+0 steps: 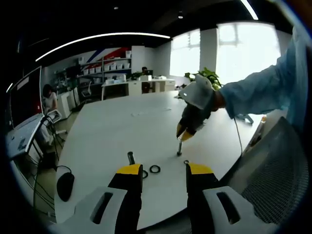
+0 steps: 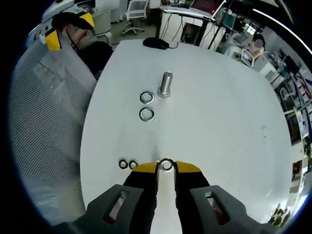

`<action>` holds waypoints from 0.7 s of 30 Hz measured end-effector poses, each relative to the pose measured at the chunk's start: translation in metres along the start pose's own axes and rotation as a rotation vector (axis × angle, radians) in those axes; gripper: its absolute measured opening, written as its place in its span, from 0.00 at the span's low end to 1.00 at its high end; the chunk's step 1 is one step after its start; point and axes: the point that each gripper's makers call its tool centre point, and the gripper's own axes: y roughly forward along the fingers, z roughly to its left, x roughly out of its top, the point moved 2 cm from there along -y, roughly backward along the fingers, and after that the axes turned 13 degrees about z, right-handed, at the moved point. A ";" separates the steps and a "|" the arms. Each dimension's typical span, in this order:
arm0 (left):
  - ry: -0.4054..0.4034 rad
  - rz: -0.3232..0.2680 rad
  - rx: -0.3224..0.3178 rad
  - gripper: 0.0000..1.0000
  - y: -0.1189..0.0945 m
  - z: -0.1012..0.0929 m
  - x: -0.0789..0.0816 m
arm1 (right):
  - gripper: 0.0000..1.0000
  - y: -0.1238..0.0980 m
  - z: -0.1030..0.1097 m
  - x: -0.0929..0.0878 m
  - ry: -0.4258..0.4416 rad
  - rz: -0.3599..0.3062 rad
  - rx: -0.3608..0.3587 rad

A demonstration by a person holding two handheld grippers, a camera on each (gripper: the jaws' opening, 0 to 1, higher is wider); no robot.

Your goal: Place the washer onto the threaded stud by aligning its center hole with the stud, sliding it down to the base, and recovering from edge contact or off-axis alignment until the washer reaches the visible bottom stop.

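Between the yellow tips of our right tool [image 2: 166, 165] sits a small metal ring, which we take to be the washer [image 2: 166, 165] we are carrying; the jaws are drawn nearly together on it, pinching it at its rim, with the center hole showing just above the tips. Ahead of it on the white table [image 2: 219, 112] the threaded stud [image 2: 165, 84] stands upright on its broader base, well apart from the tool, with two larger loose washers [image 2: 146, 106] lying flat just beside it and a pair of small rings [image 2: 128, 164] lying near our jaws to the left. Seen from the left gripper view, the right tool [image 1: 184, 134] is tipped down toward the table beside what looks like a second upright post [image 1: 179, 146], though we cannot tell exactly what touches there. Our left tool [image 1: 165, 171] hangs over the near table edge with its jaws spread and nothing between them. We judge the washer to be light, rigid and smooth, so it will not bend or break but could easily slip or pivot in a rim pinch, and a thin flat ring is awkward to regrip off a slick tabletop. Holding it by the outer edge on one side keeps the hole free for the stud; we would keep it level as it meets the threads, since a tilted ring is likely to catch.
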 end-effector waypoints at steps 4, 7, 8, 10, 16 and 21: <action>0.001 0.002 -0.001 0.33 0.000 0.000 0.000 | 0.14 0.003 0.004 -0.002 -0.010 0.015 0.008; 0.000 0.002 -0.001 0.33 0.000 0.000 0.000 | 0.14 0.006 0.005 -0.003 -0.017 0.027 0.011; 0.000 0.003 -0.001 0.33 0.000 0.000 0.000 | 0.14 0.006 0.005 -0.003 -0.018 0.029 0.011; 0.001 0.003 -0.001 0.33 0.000 0.000 -0.001 | 0.14 0.007 0.006 -0.003 -0.020 0.032 0.013; 0.001 0.005 -0.001 0.33 0.000 0.000 -0.001 | 0.14 0.010 0.007 -0.003 -0.029 0.043 0.018; 0.000 0.006 -0.001 0.33 0.000 0.000 -0.001 | 0.14 0.011 0.008 -0.004 -0.026 0.047 0.022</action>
